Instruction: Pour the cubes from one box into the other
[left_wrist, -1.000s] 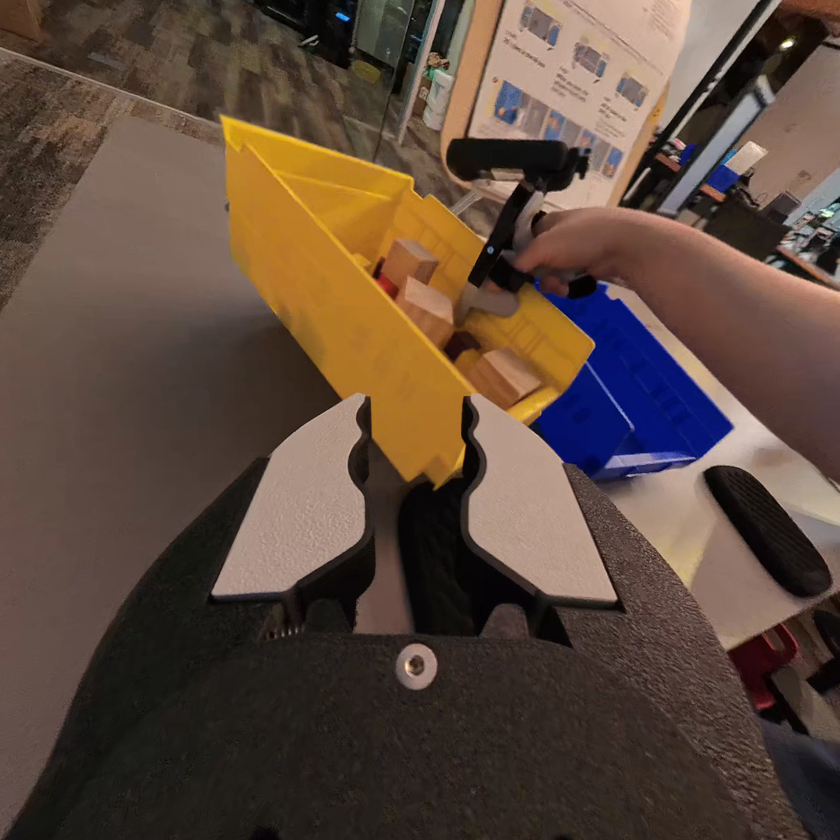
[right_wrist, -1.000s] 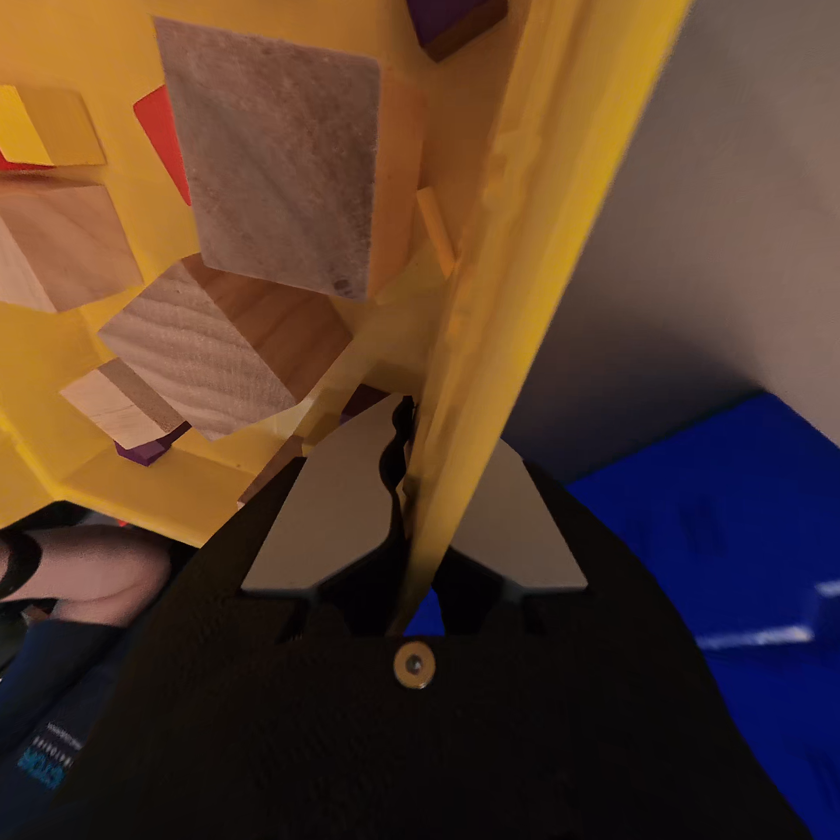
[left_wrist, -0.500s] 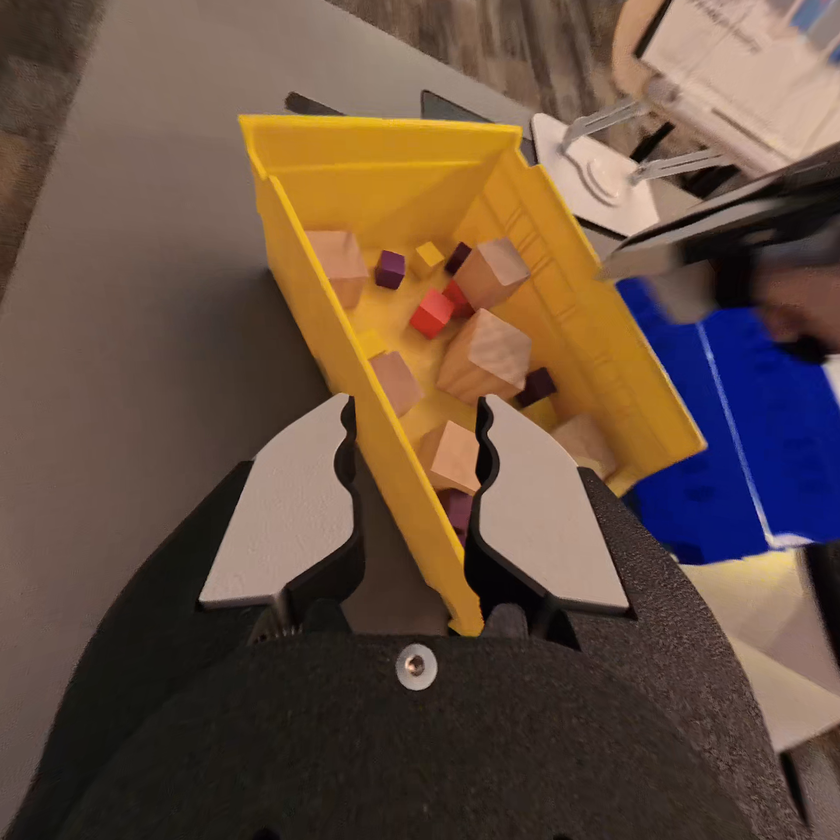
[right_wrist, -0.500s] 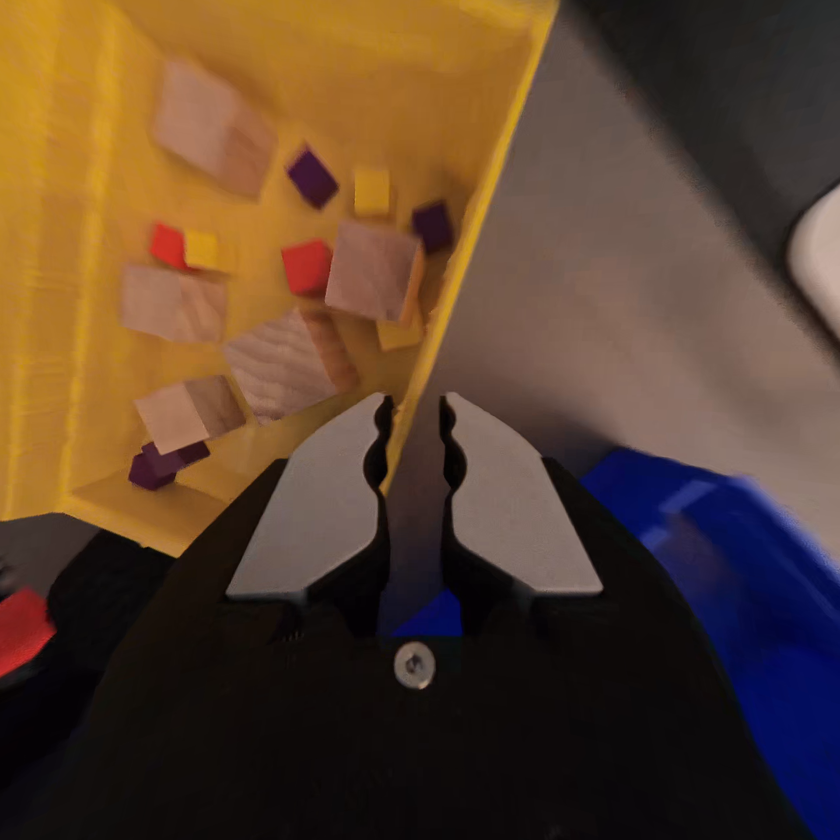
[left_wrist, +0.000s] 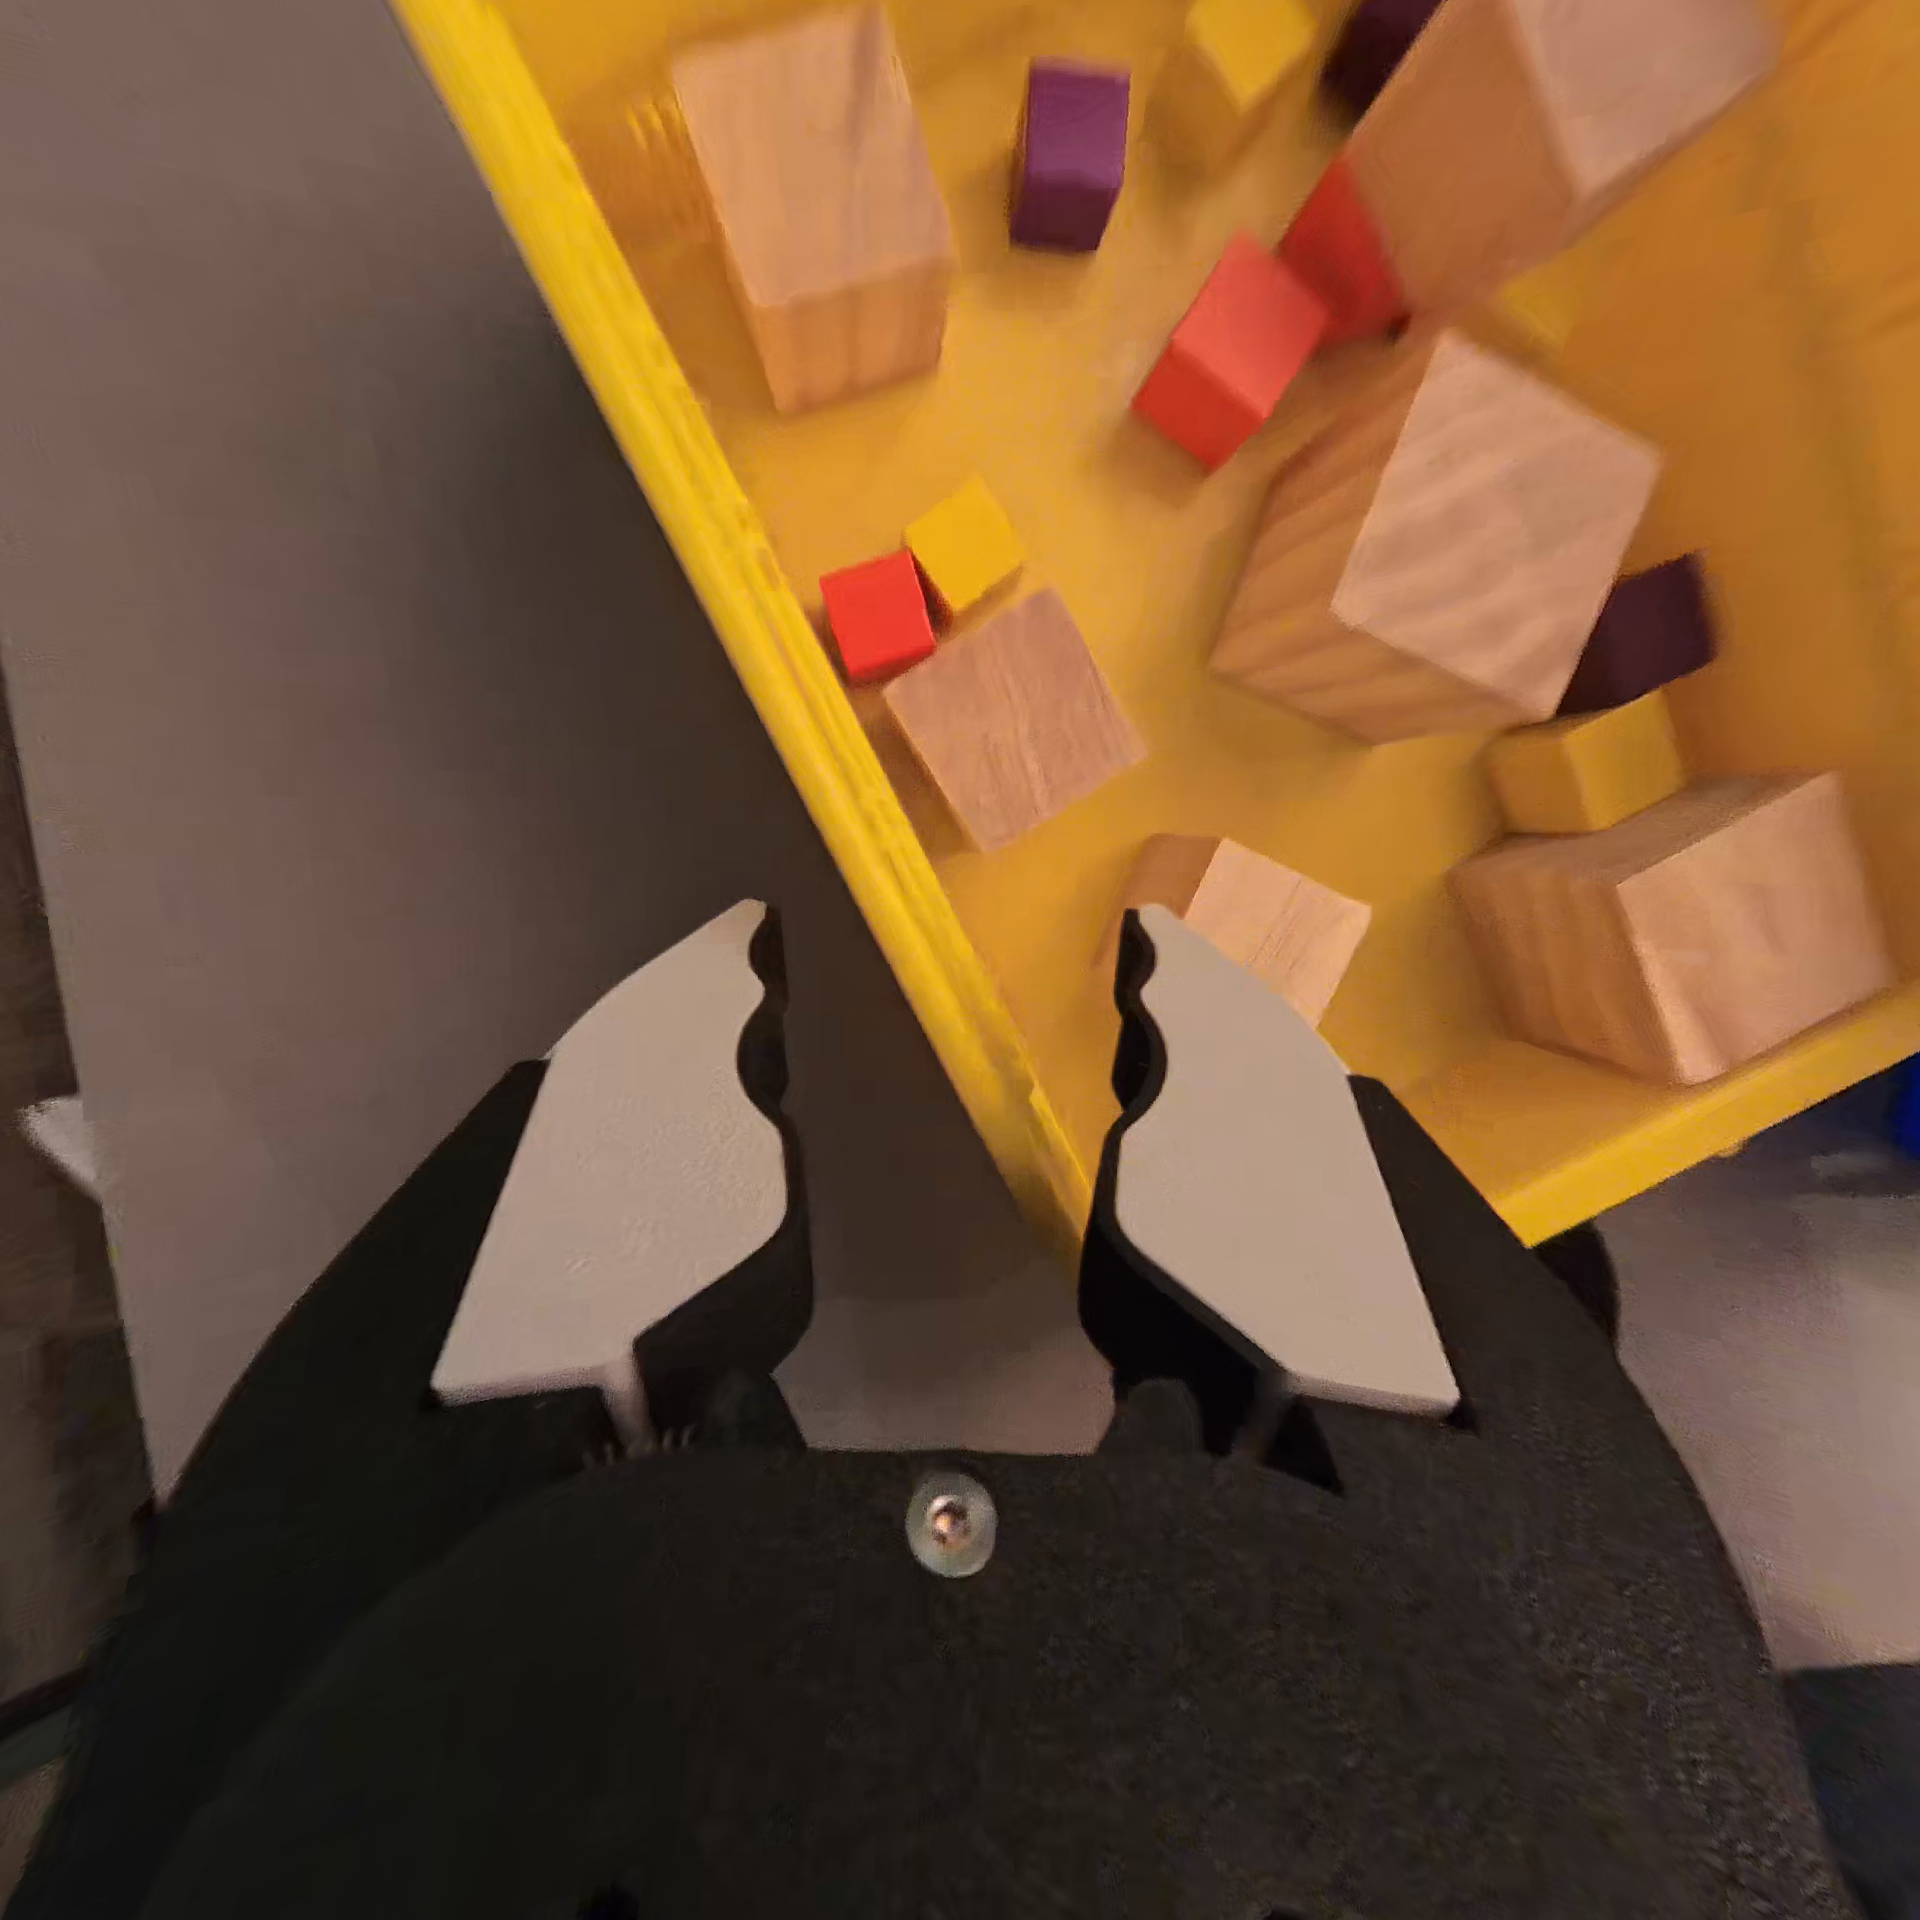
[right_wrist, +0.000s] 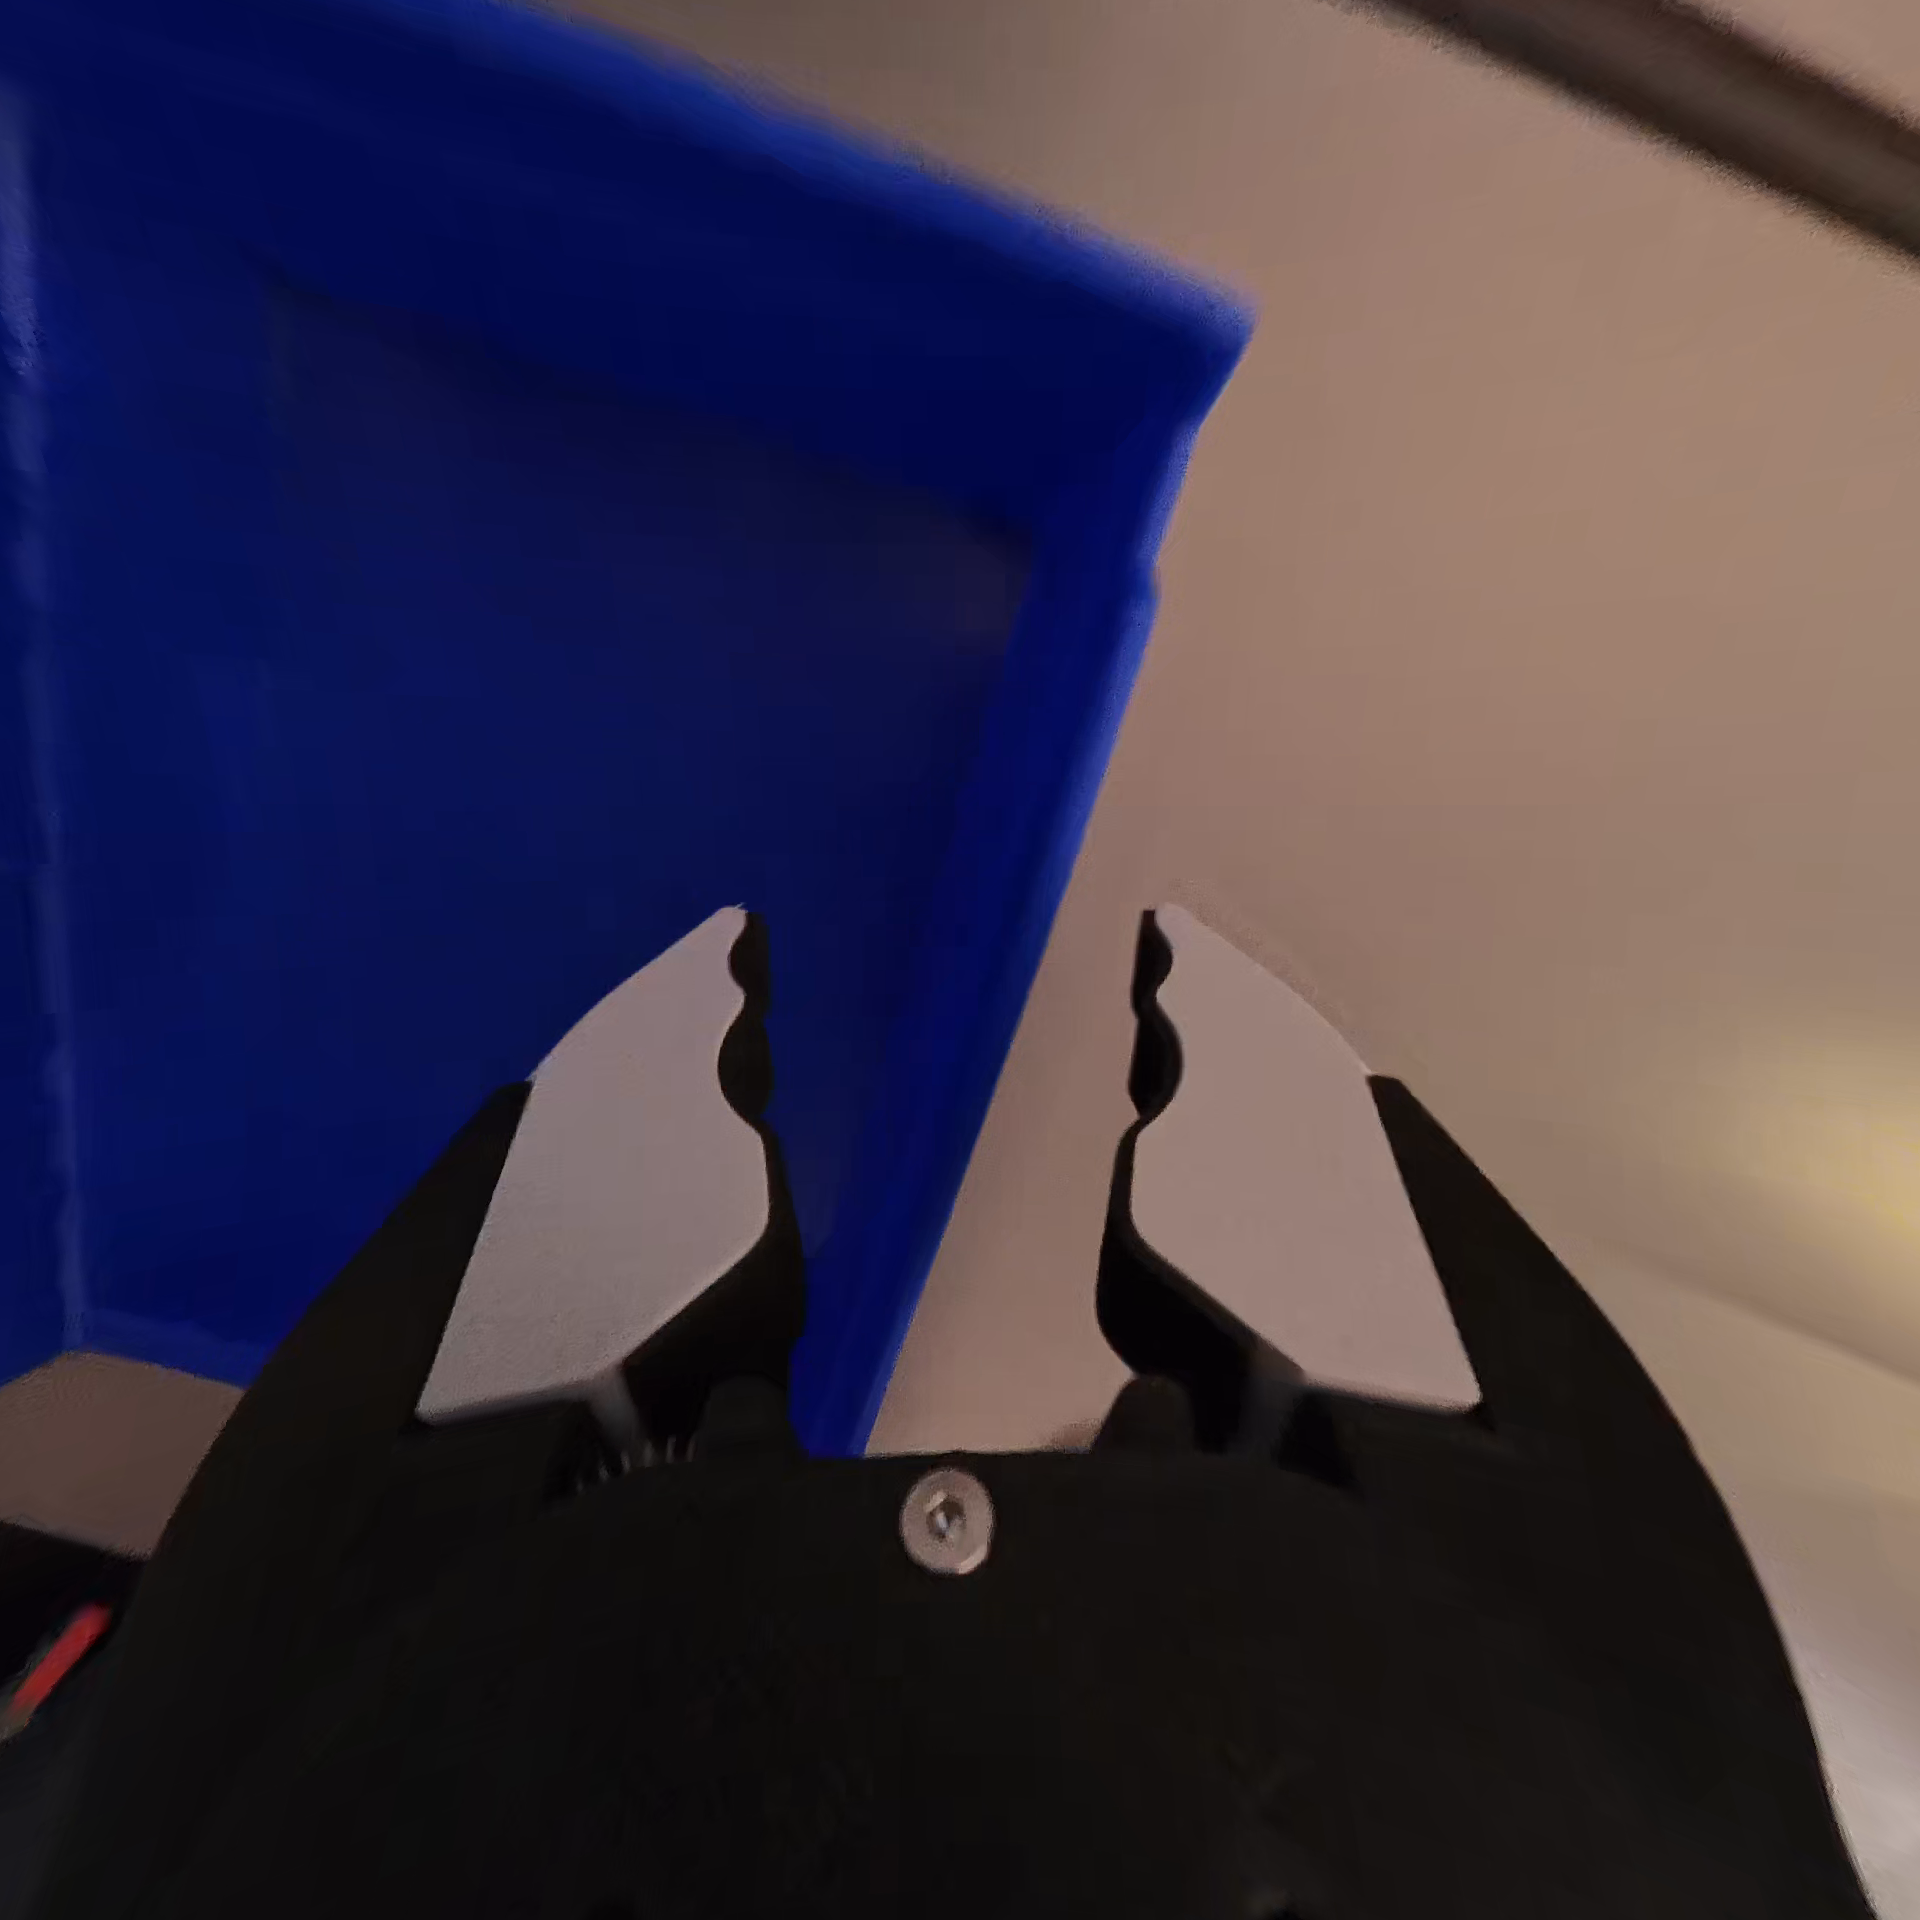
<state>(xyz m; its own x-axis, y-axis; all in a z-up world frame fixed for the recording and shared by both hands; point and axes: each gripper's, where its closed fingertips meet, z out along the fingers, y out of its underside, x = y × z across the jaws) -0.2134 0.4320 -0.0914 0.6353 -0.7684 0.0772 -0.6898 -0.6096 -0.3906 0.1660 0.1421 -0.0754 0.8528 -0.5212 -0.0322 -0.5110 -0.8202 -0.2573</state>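
The yellow box fills the upper right of the left wrist view. It holds several wooden cubes and small red, yellow and purple cubes. My left gripper is open, and the box's left wall runs between its fingers, close to the right finger. The blue box fills the left of the right wrist view, and the part in view is empty. My right gripper is open, with the blue box's right wall between its fingers.
The grey table lies left of the yellow box. Pale table surface lies right of the blue box. A sliver of the blue box shows past the yellow box's near end.
Both grippers were shut on the raised, tilted yellow box. They have let go and opened. The cubes are still in it. My right gripper has moved over to the blue box's right wall.
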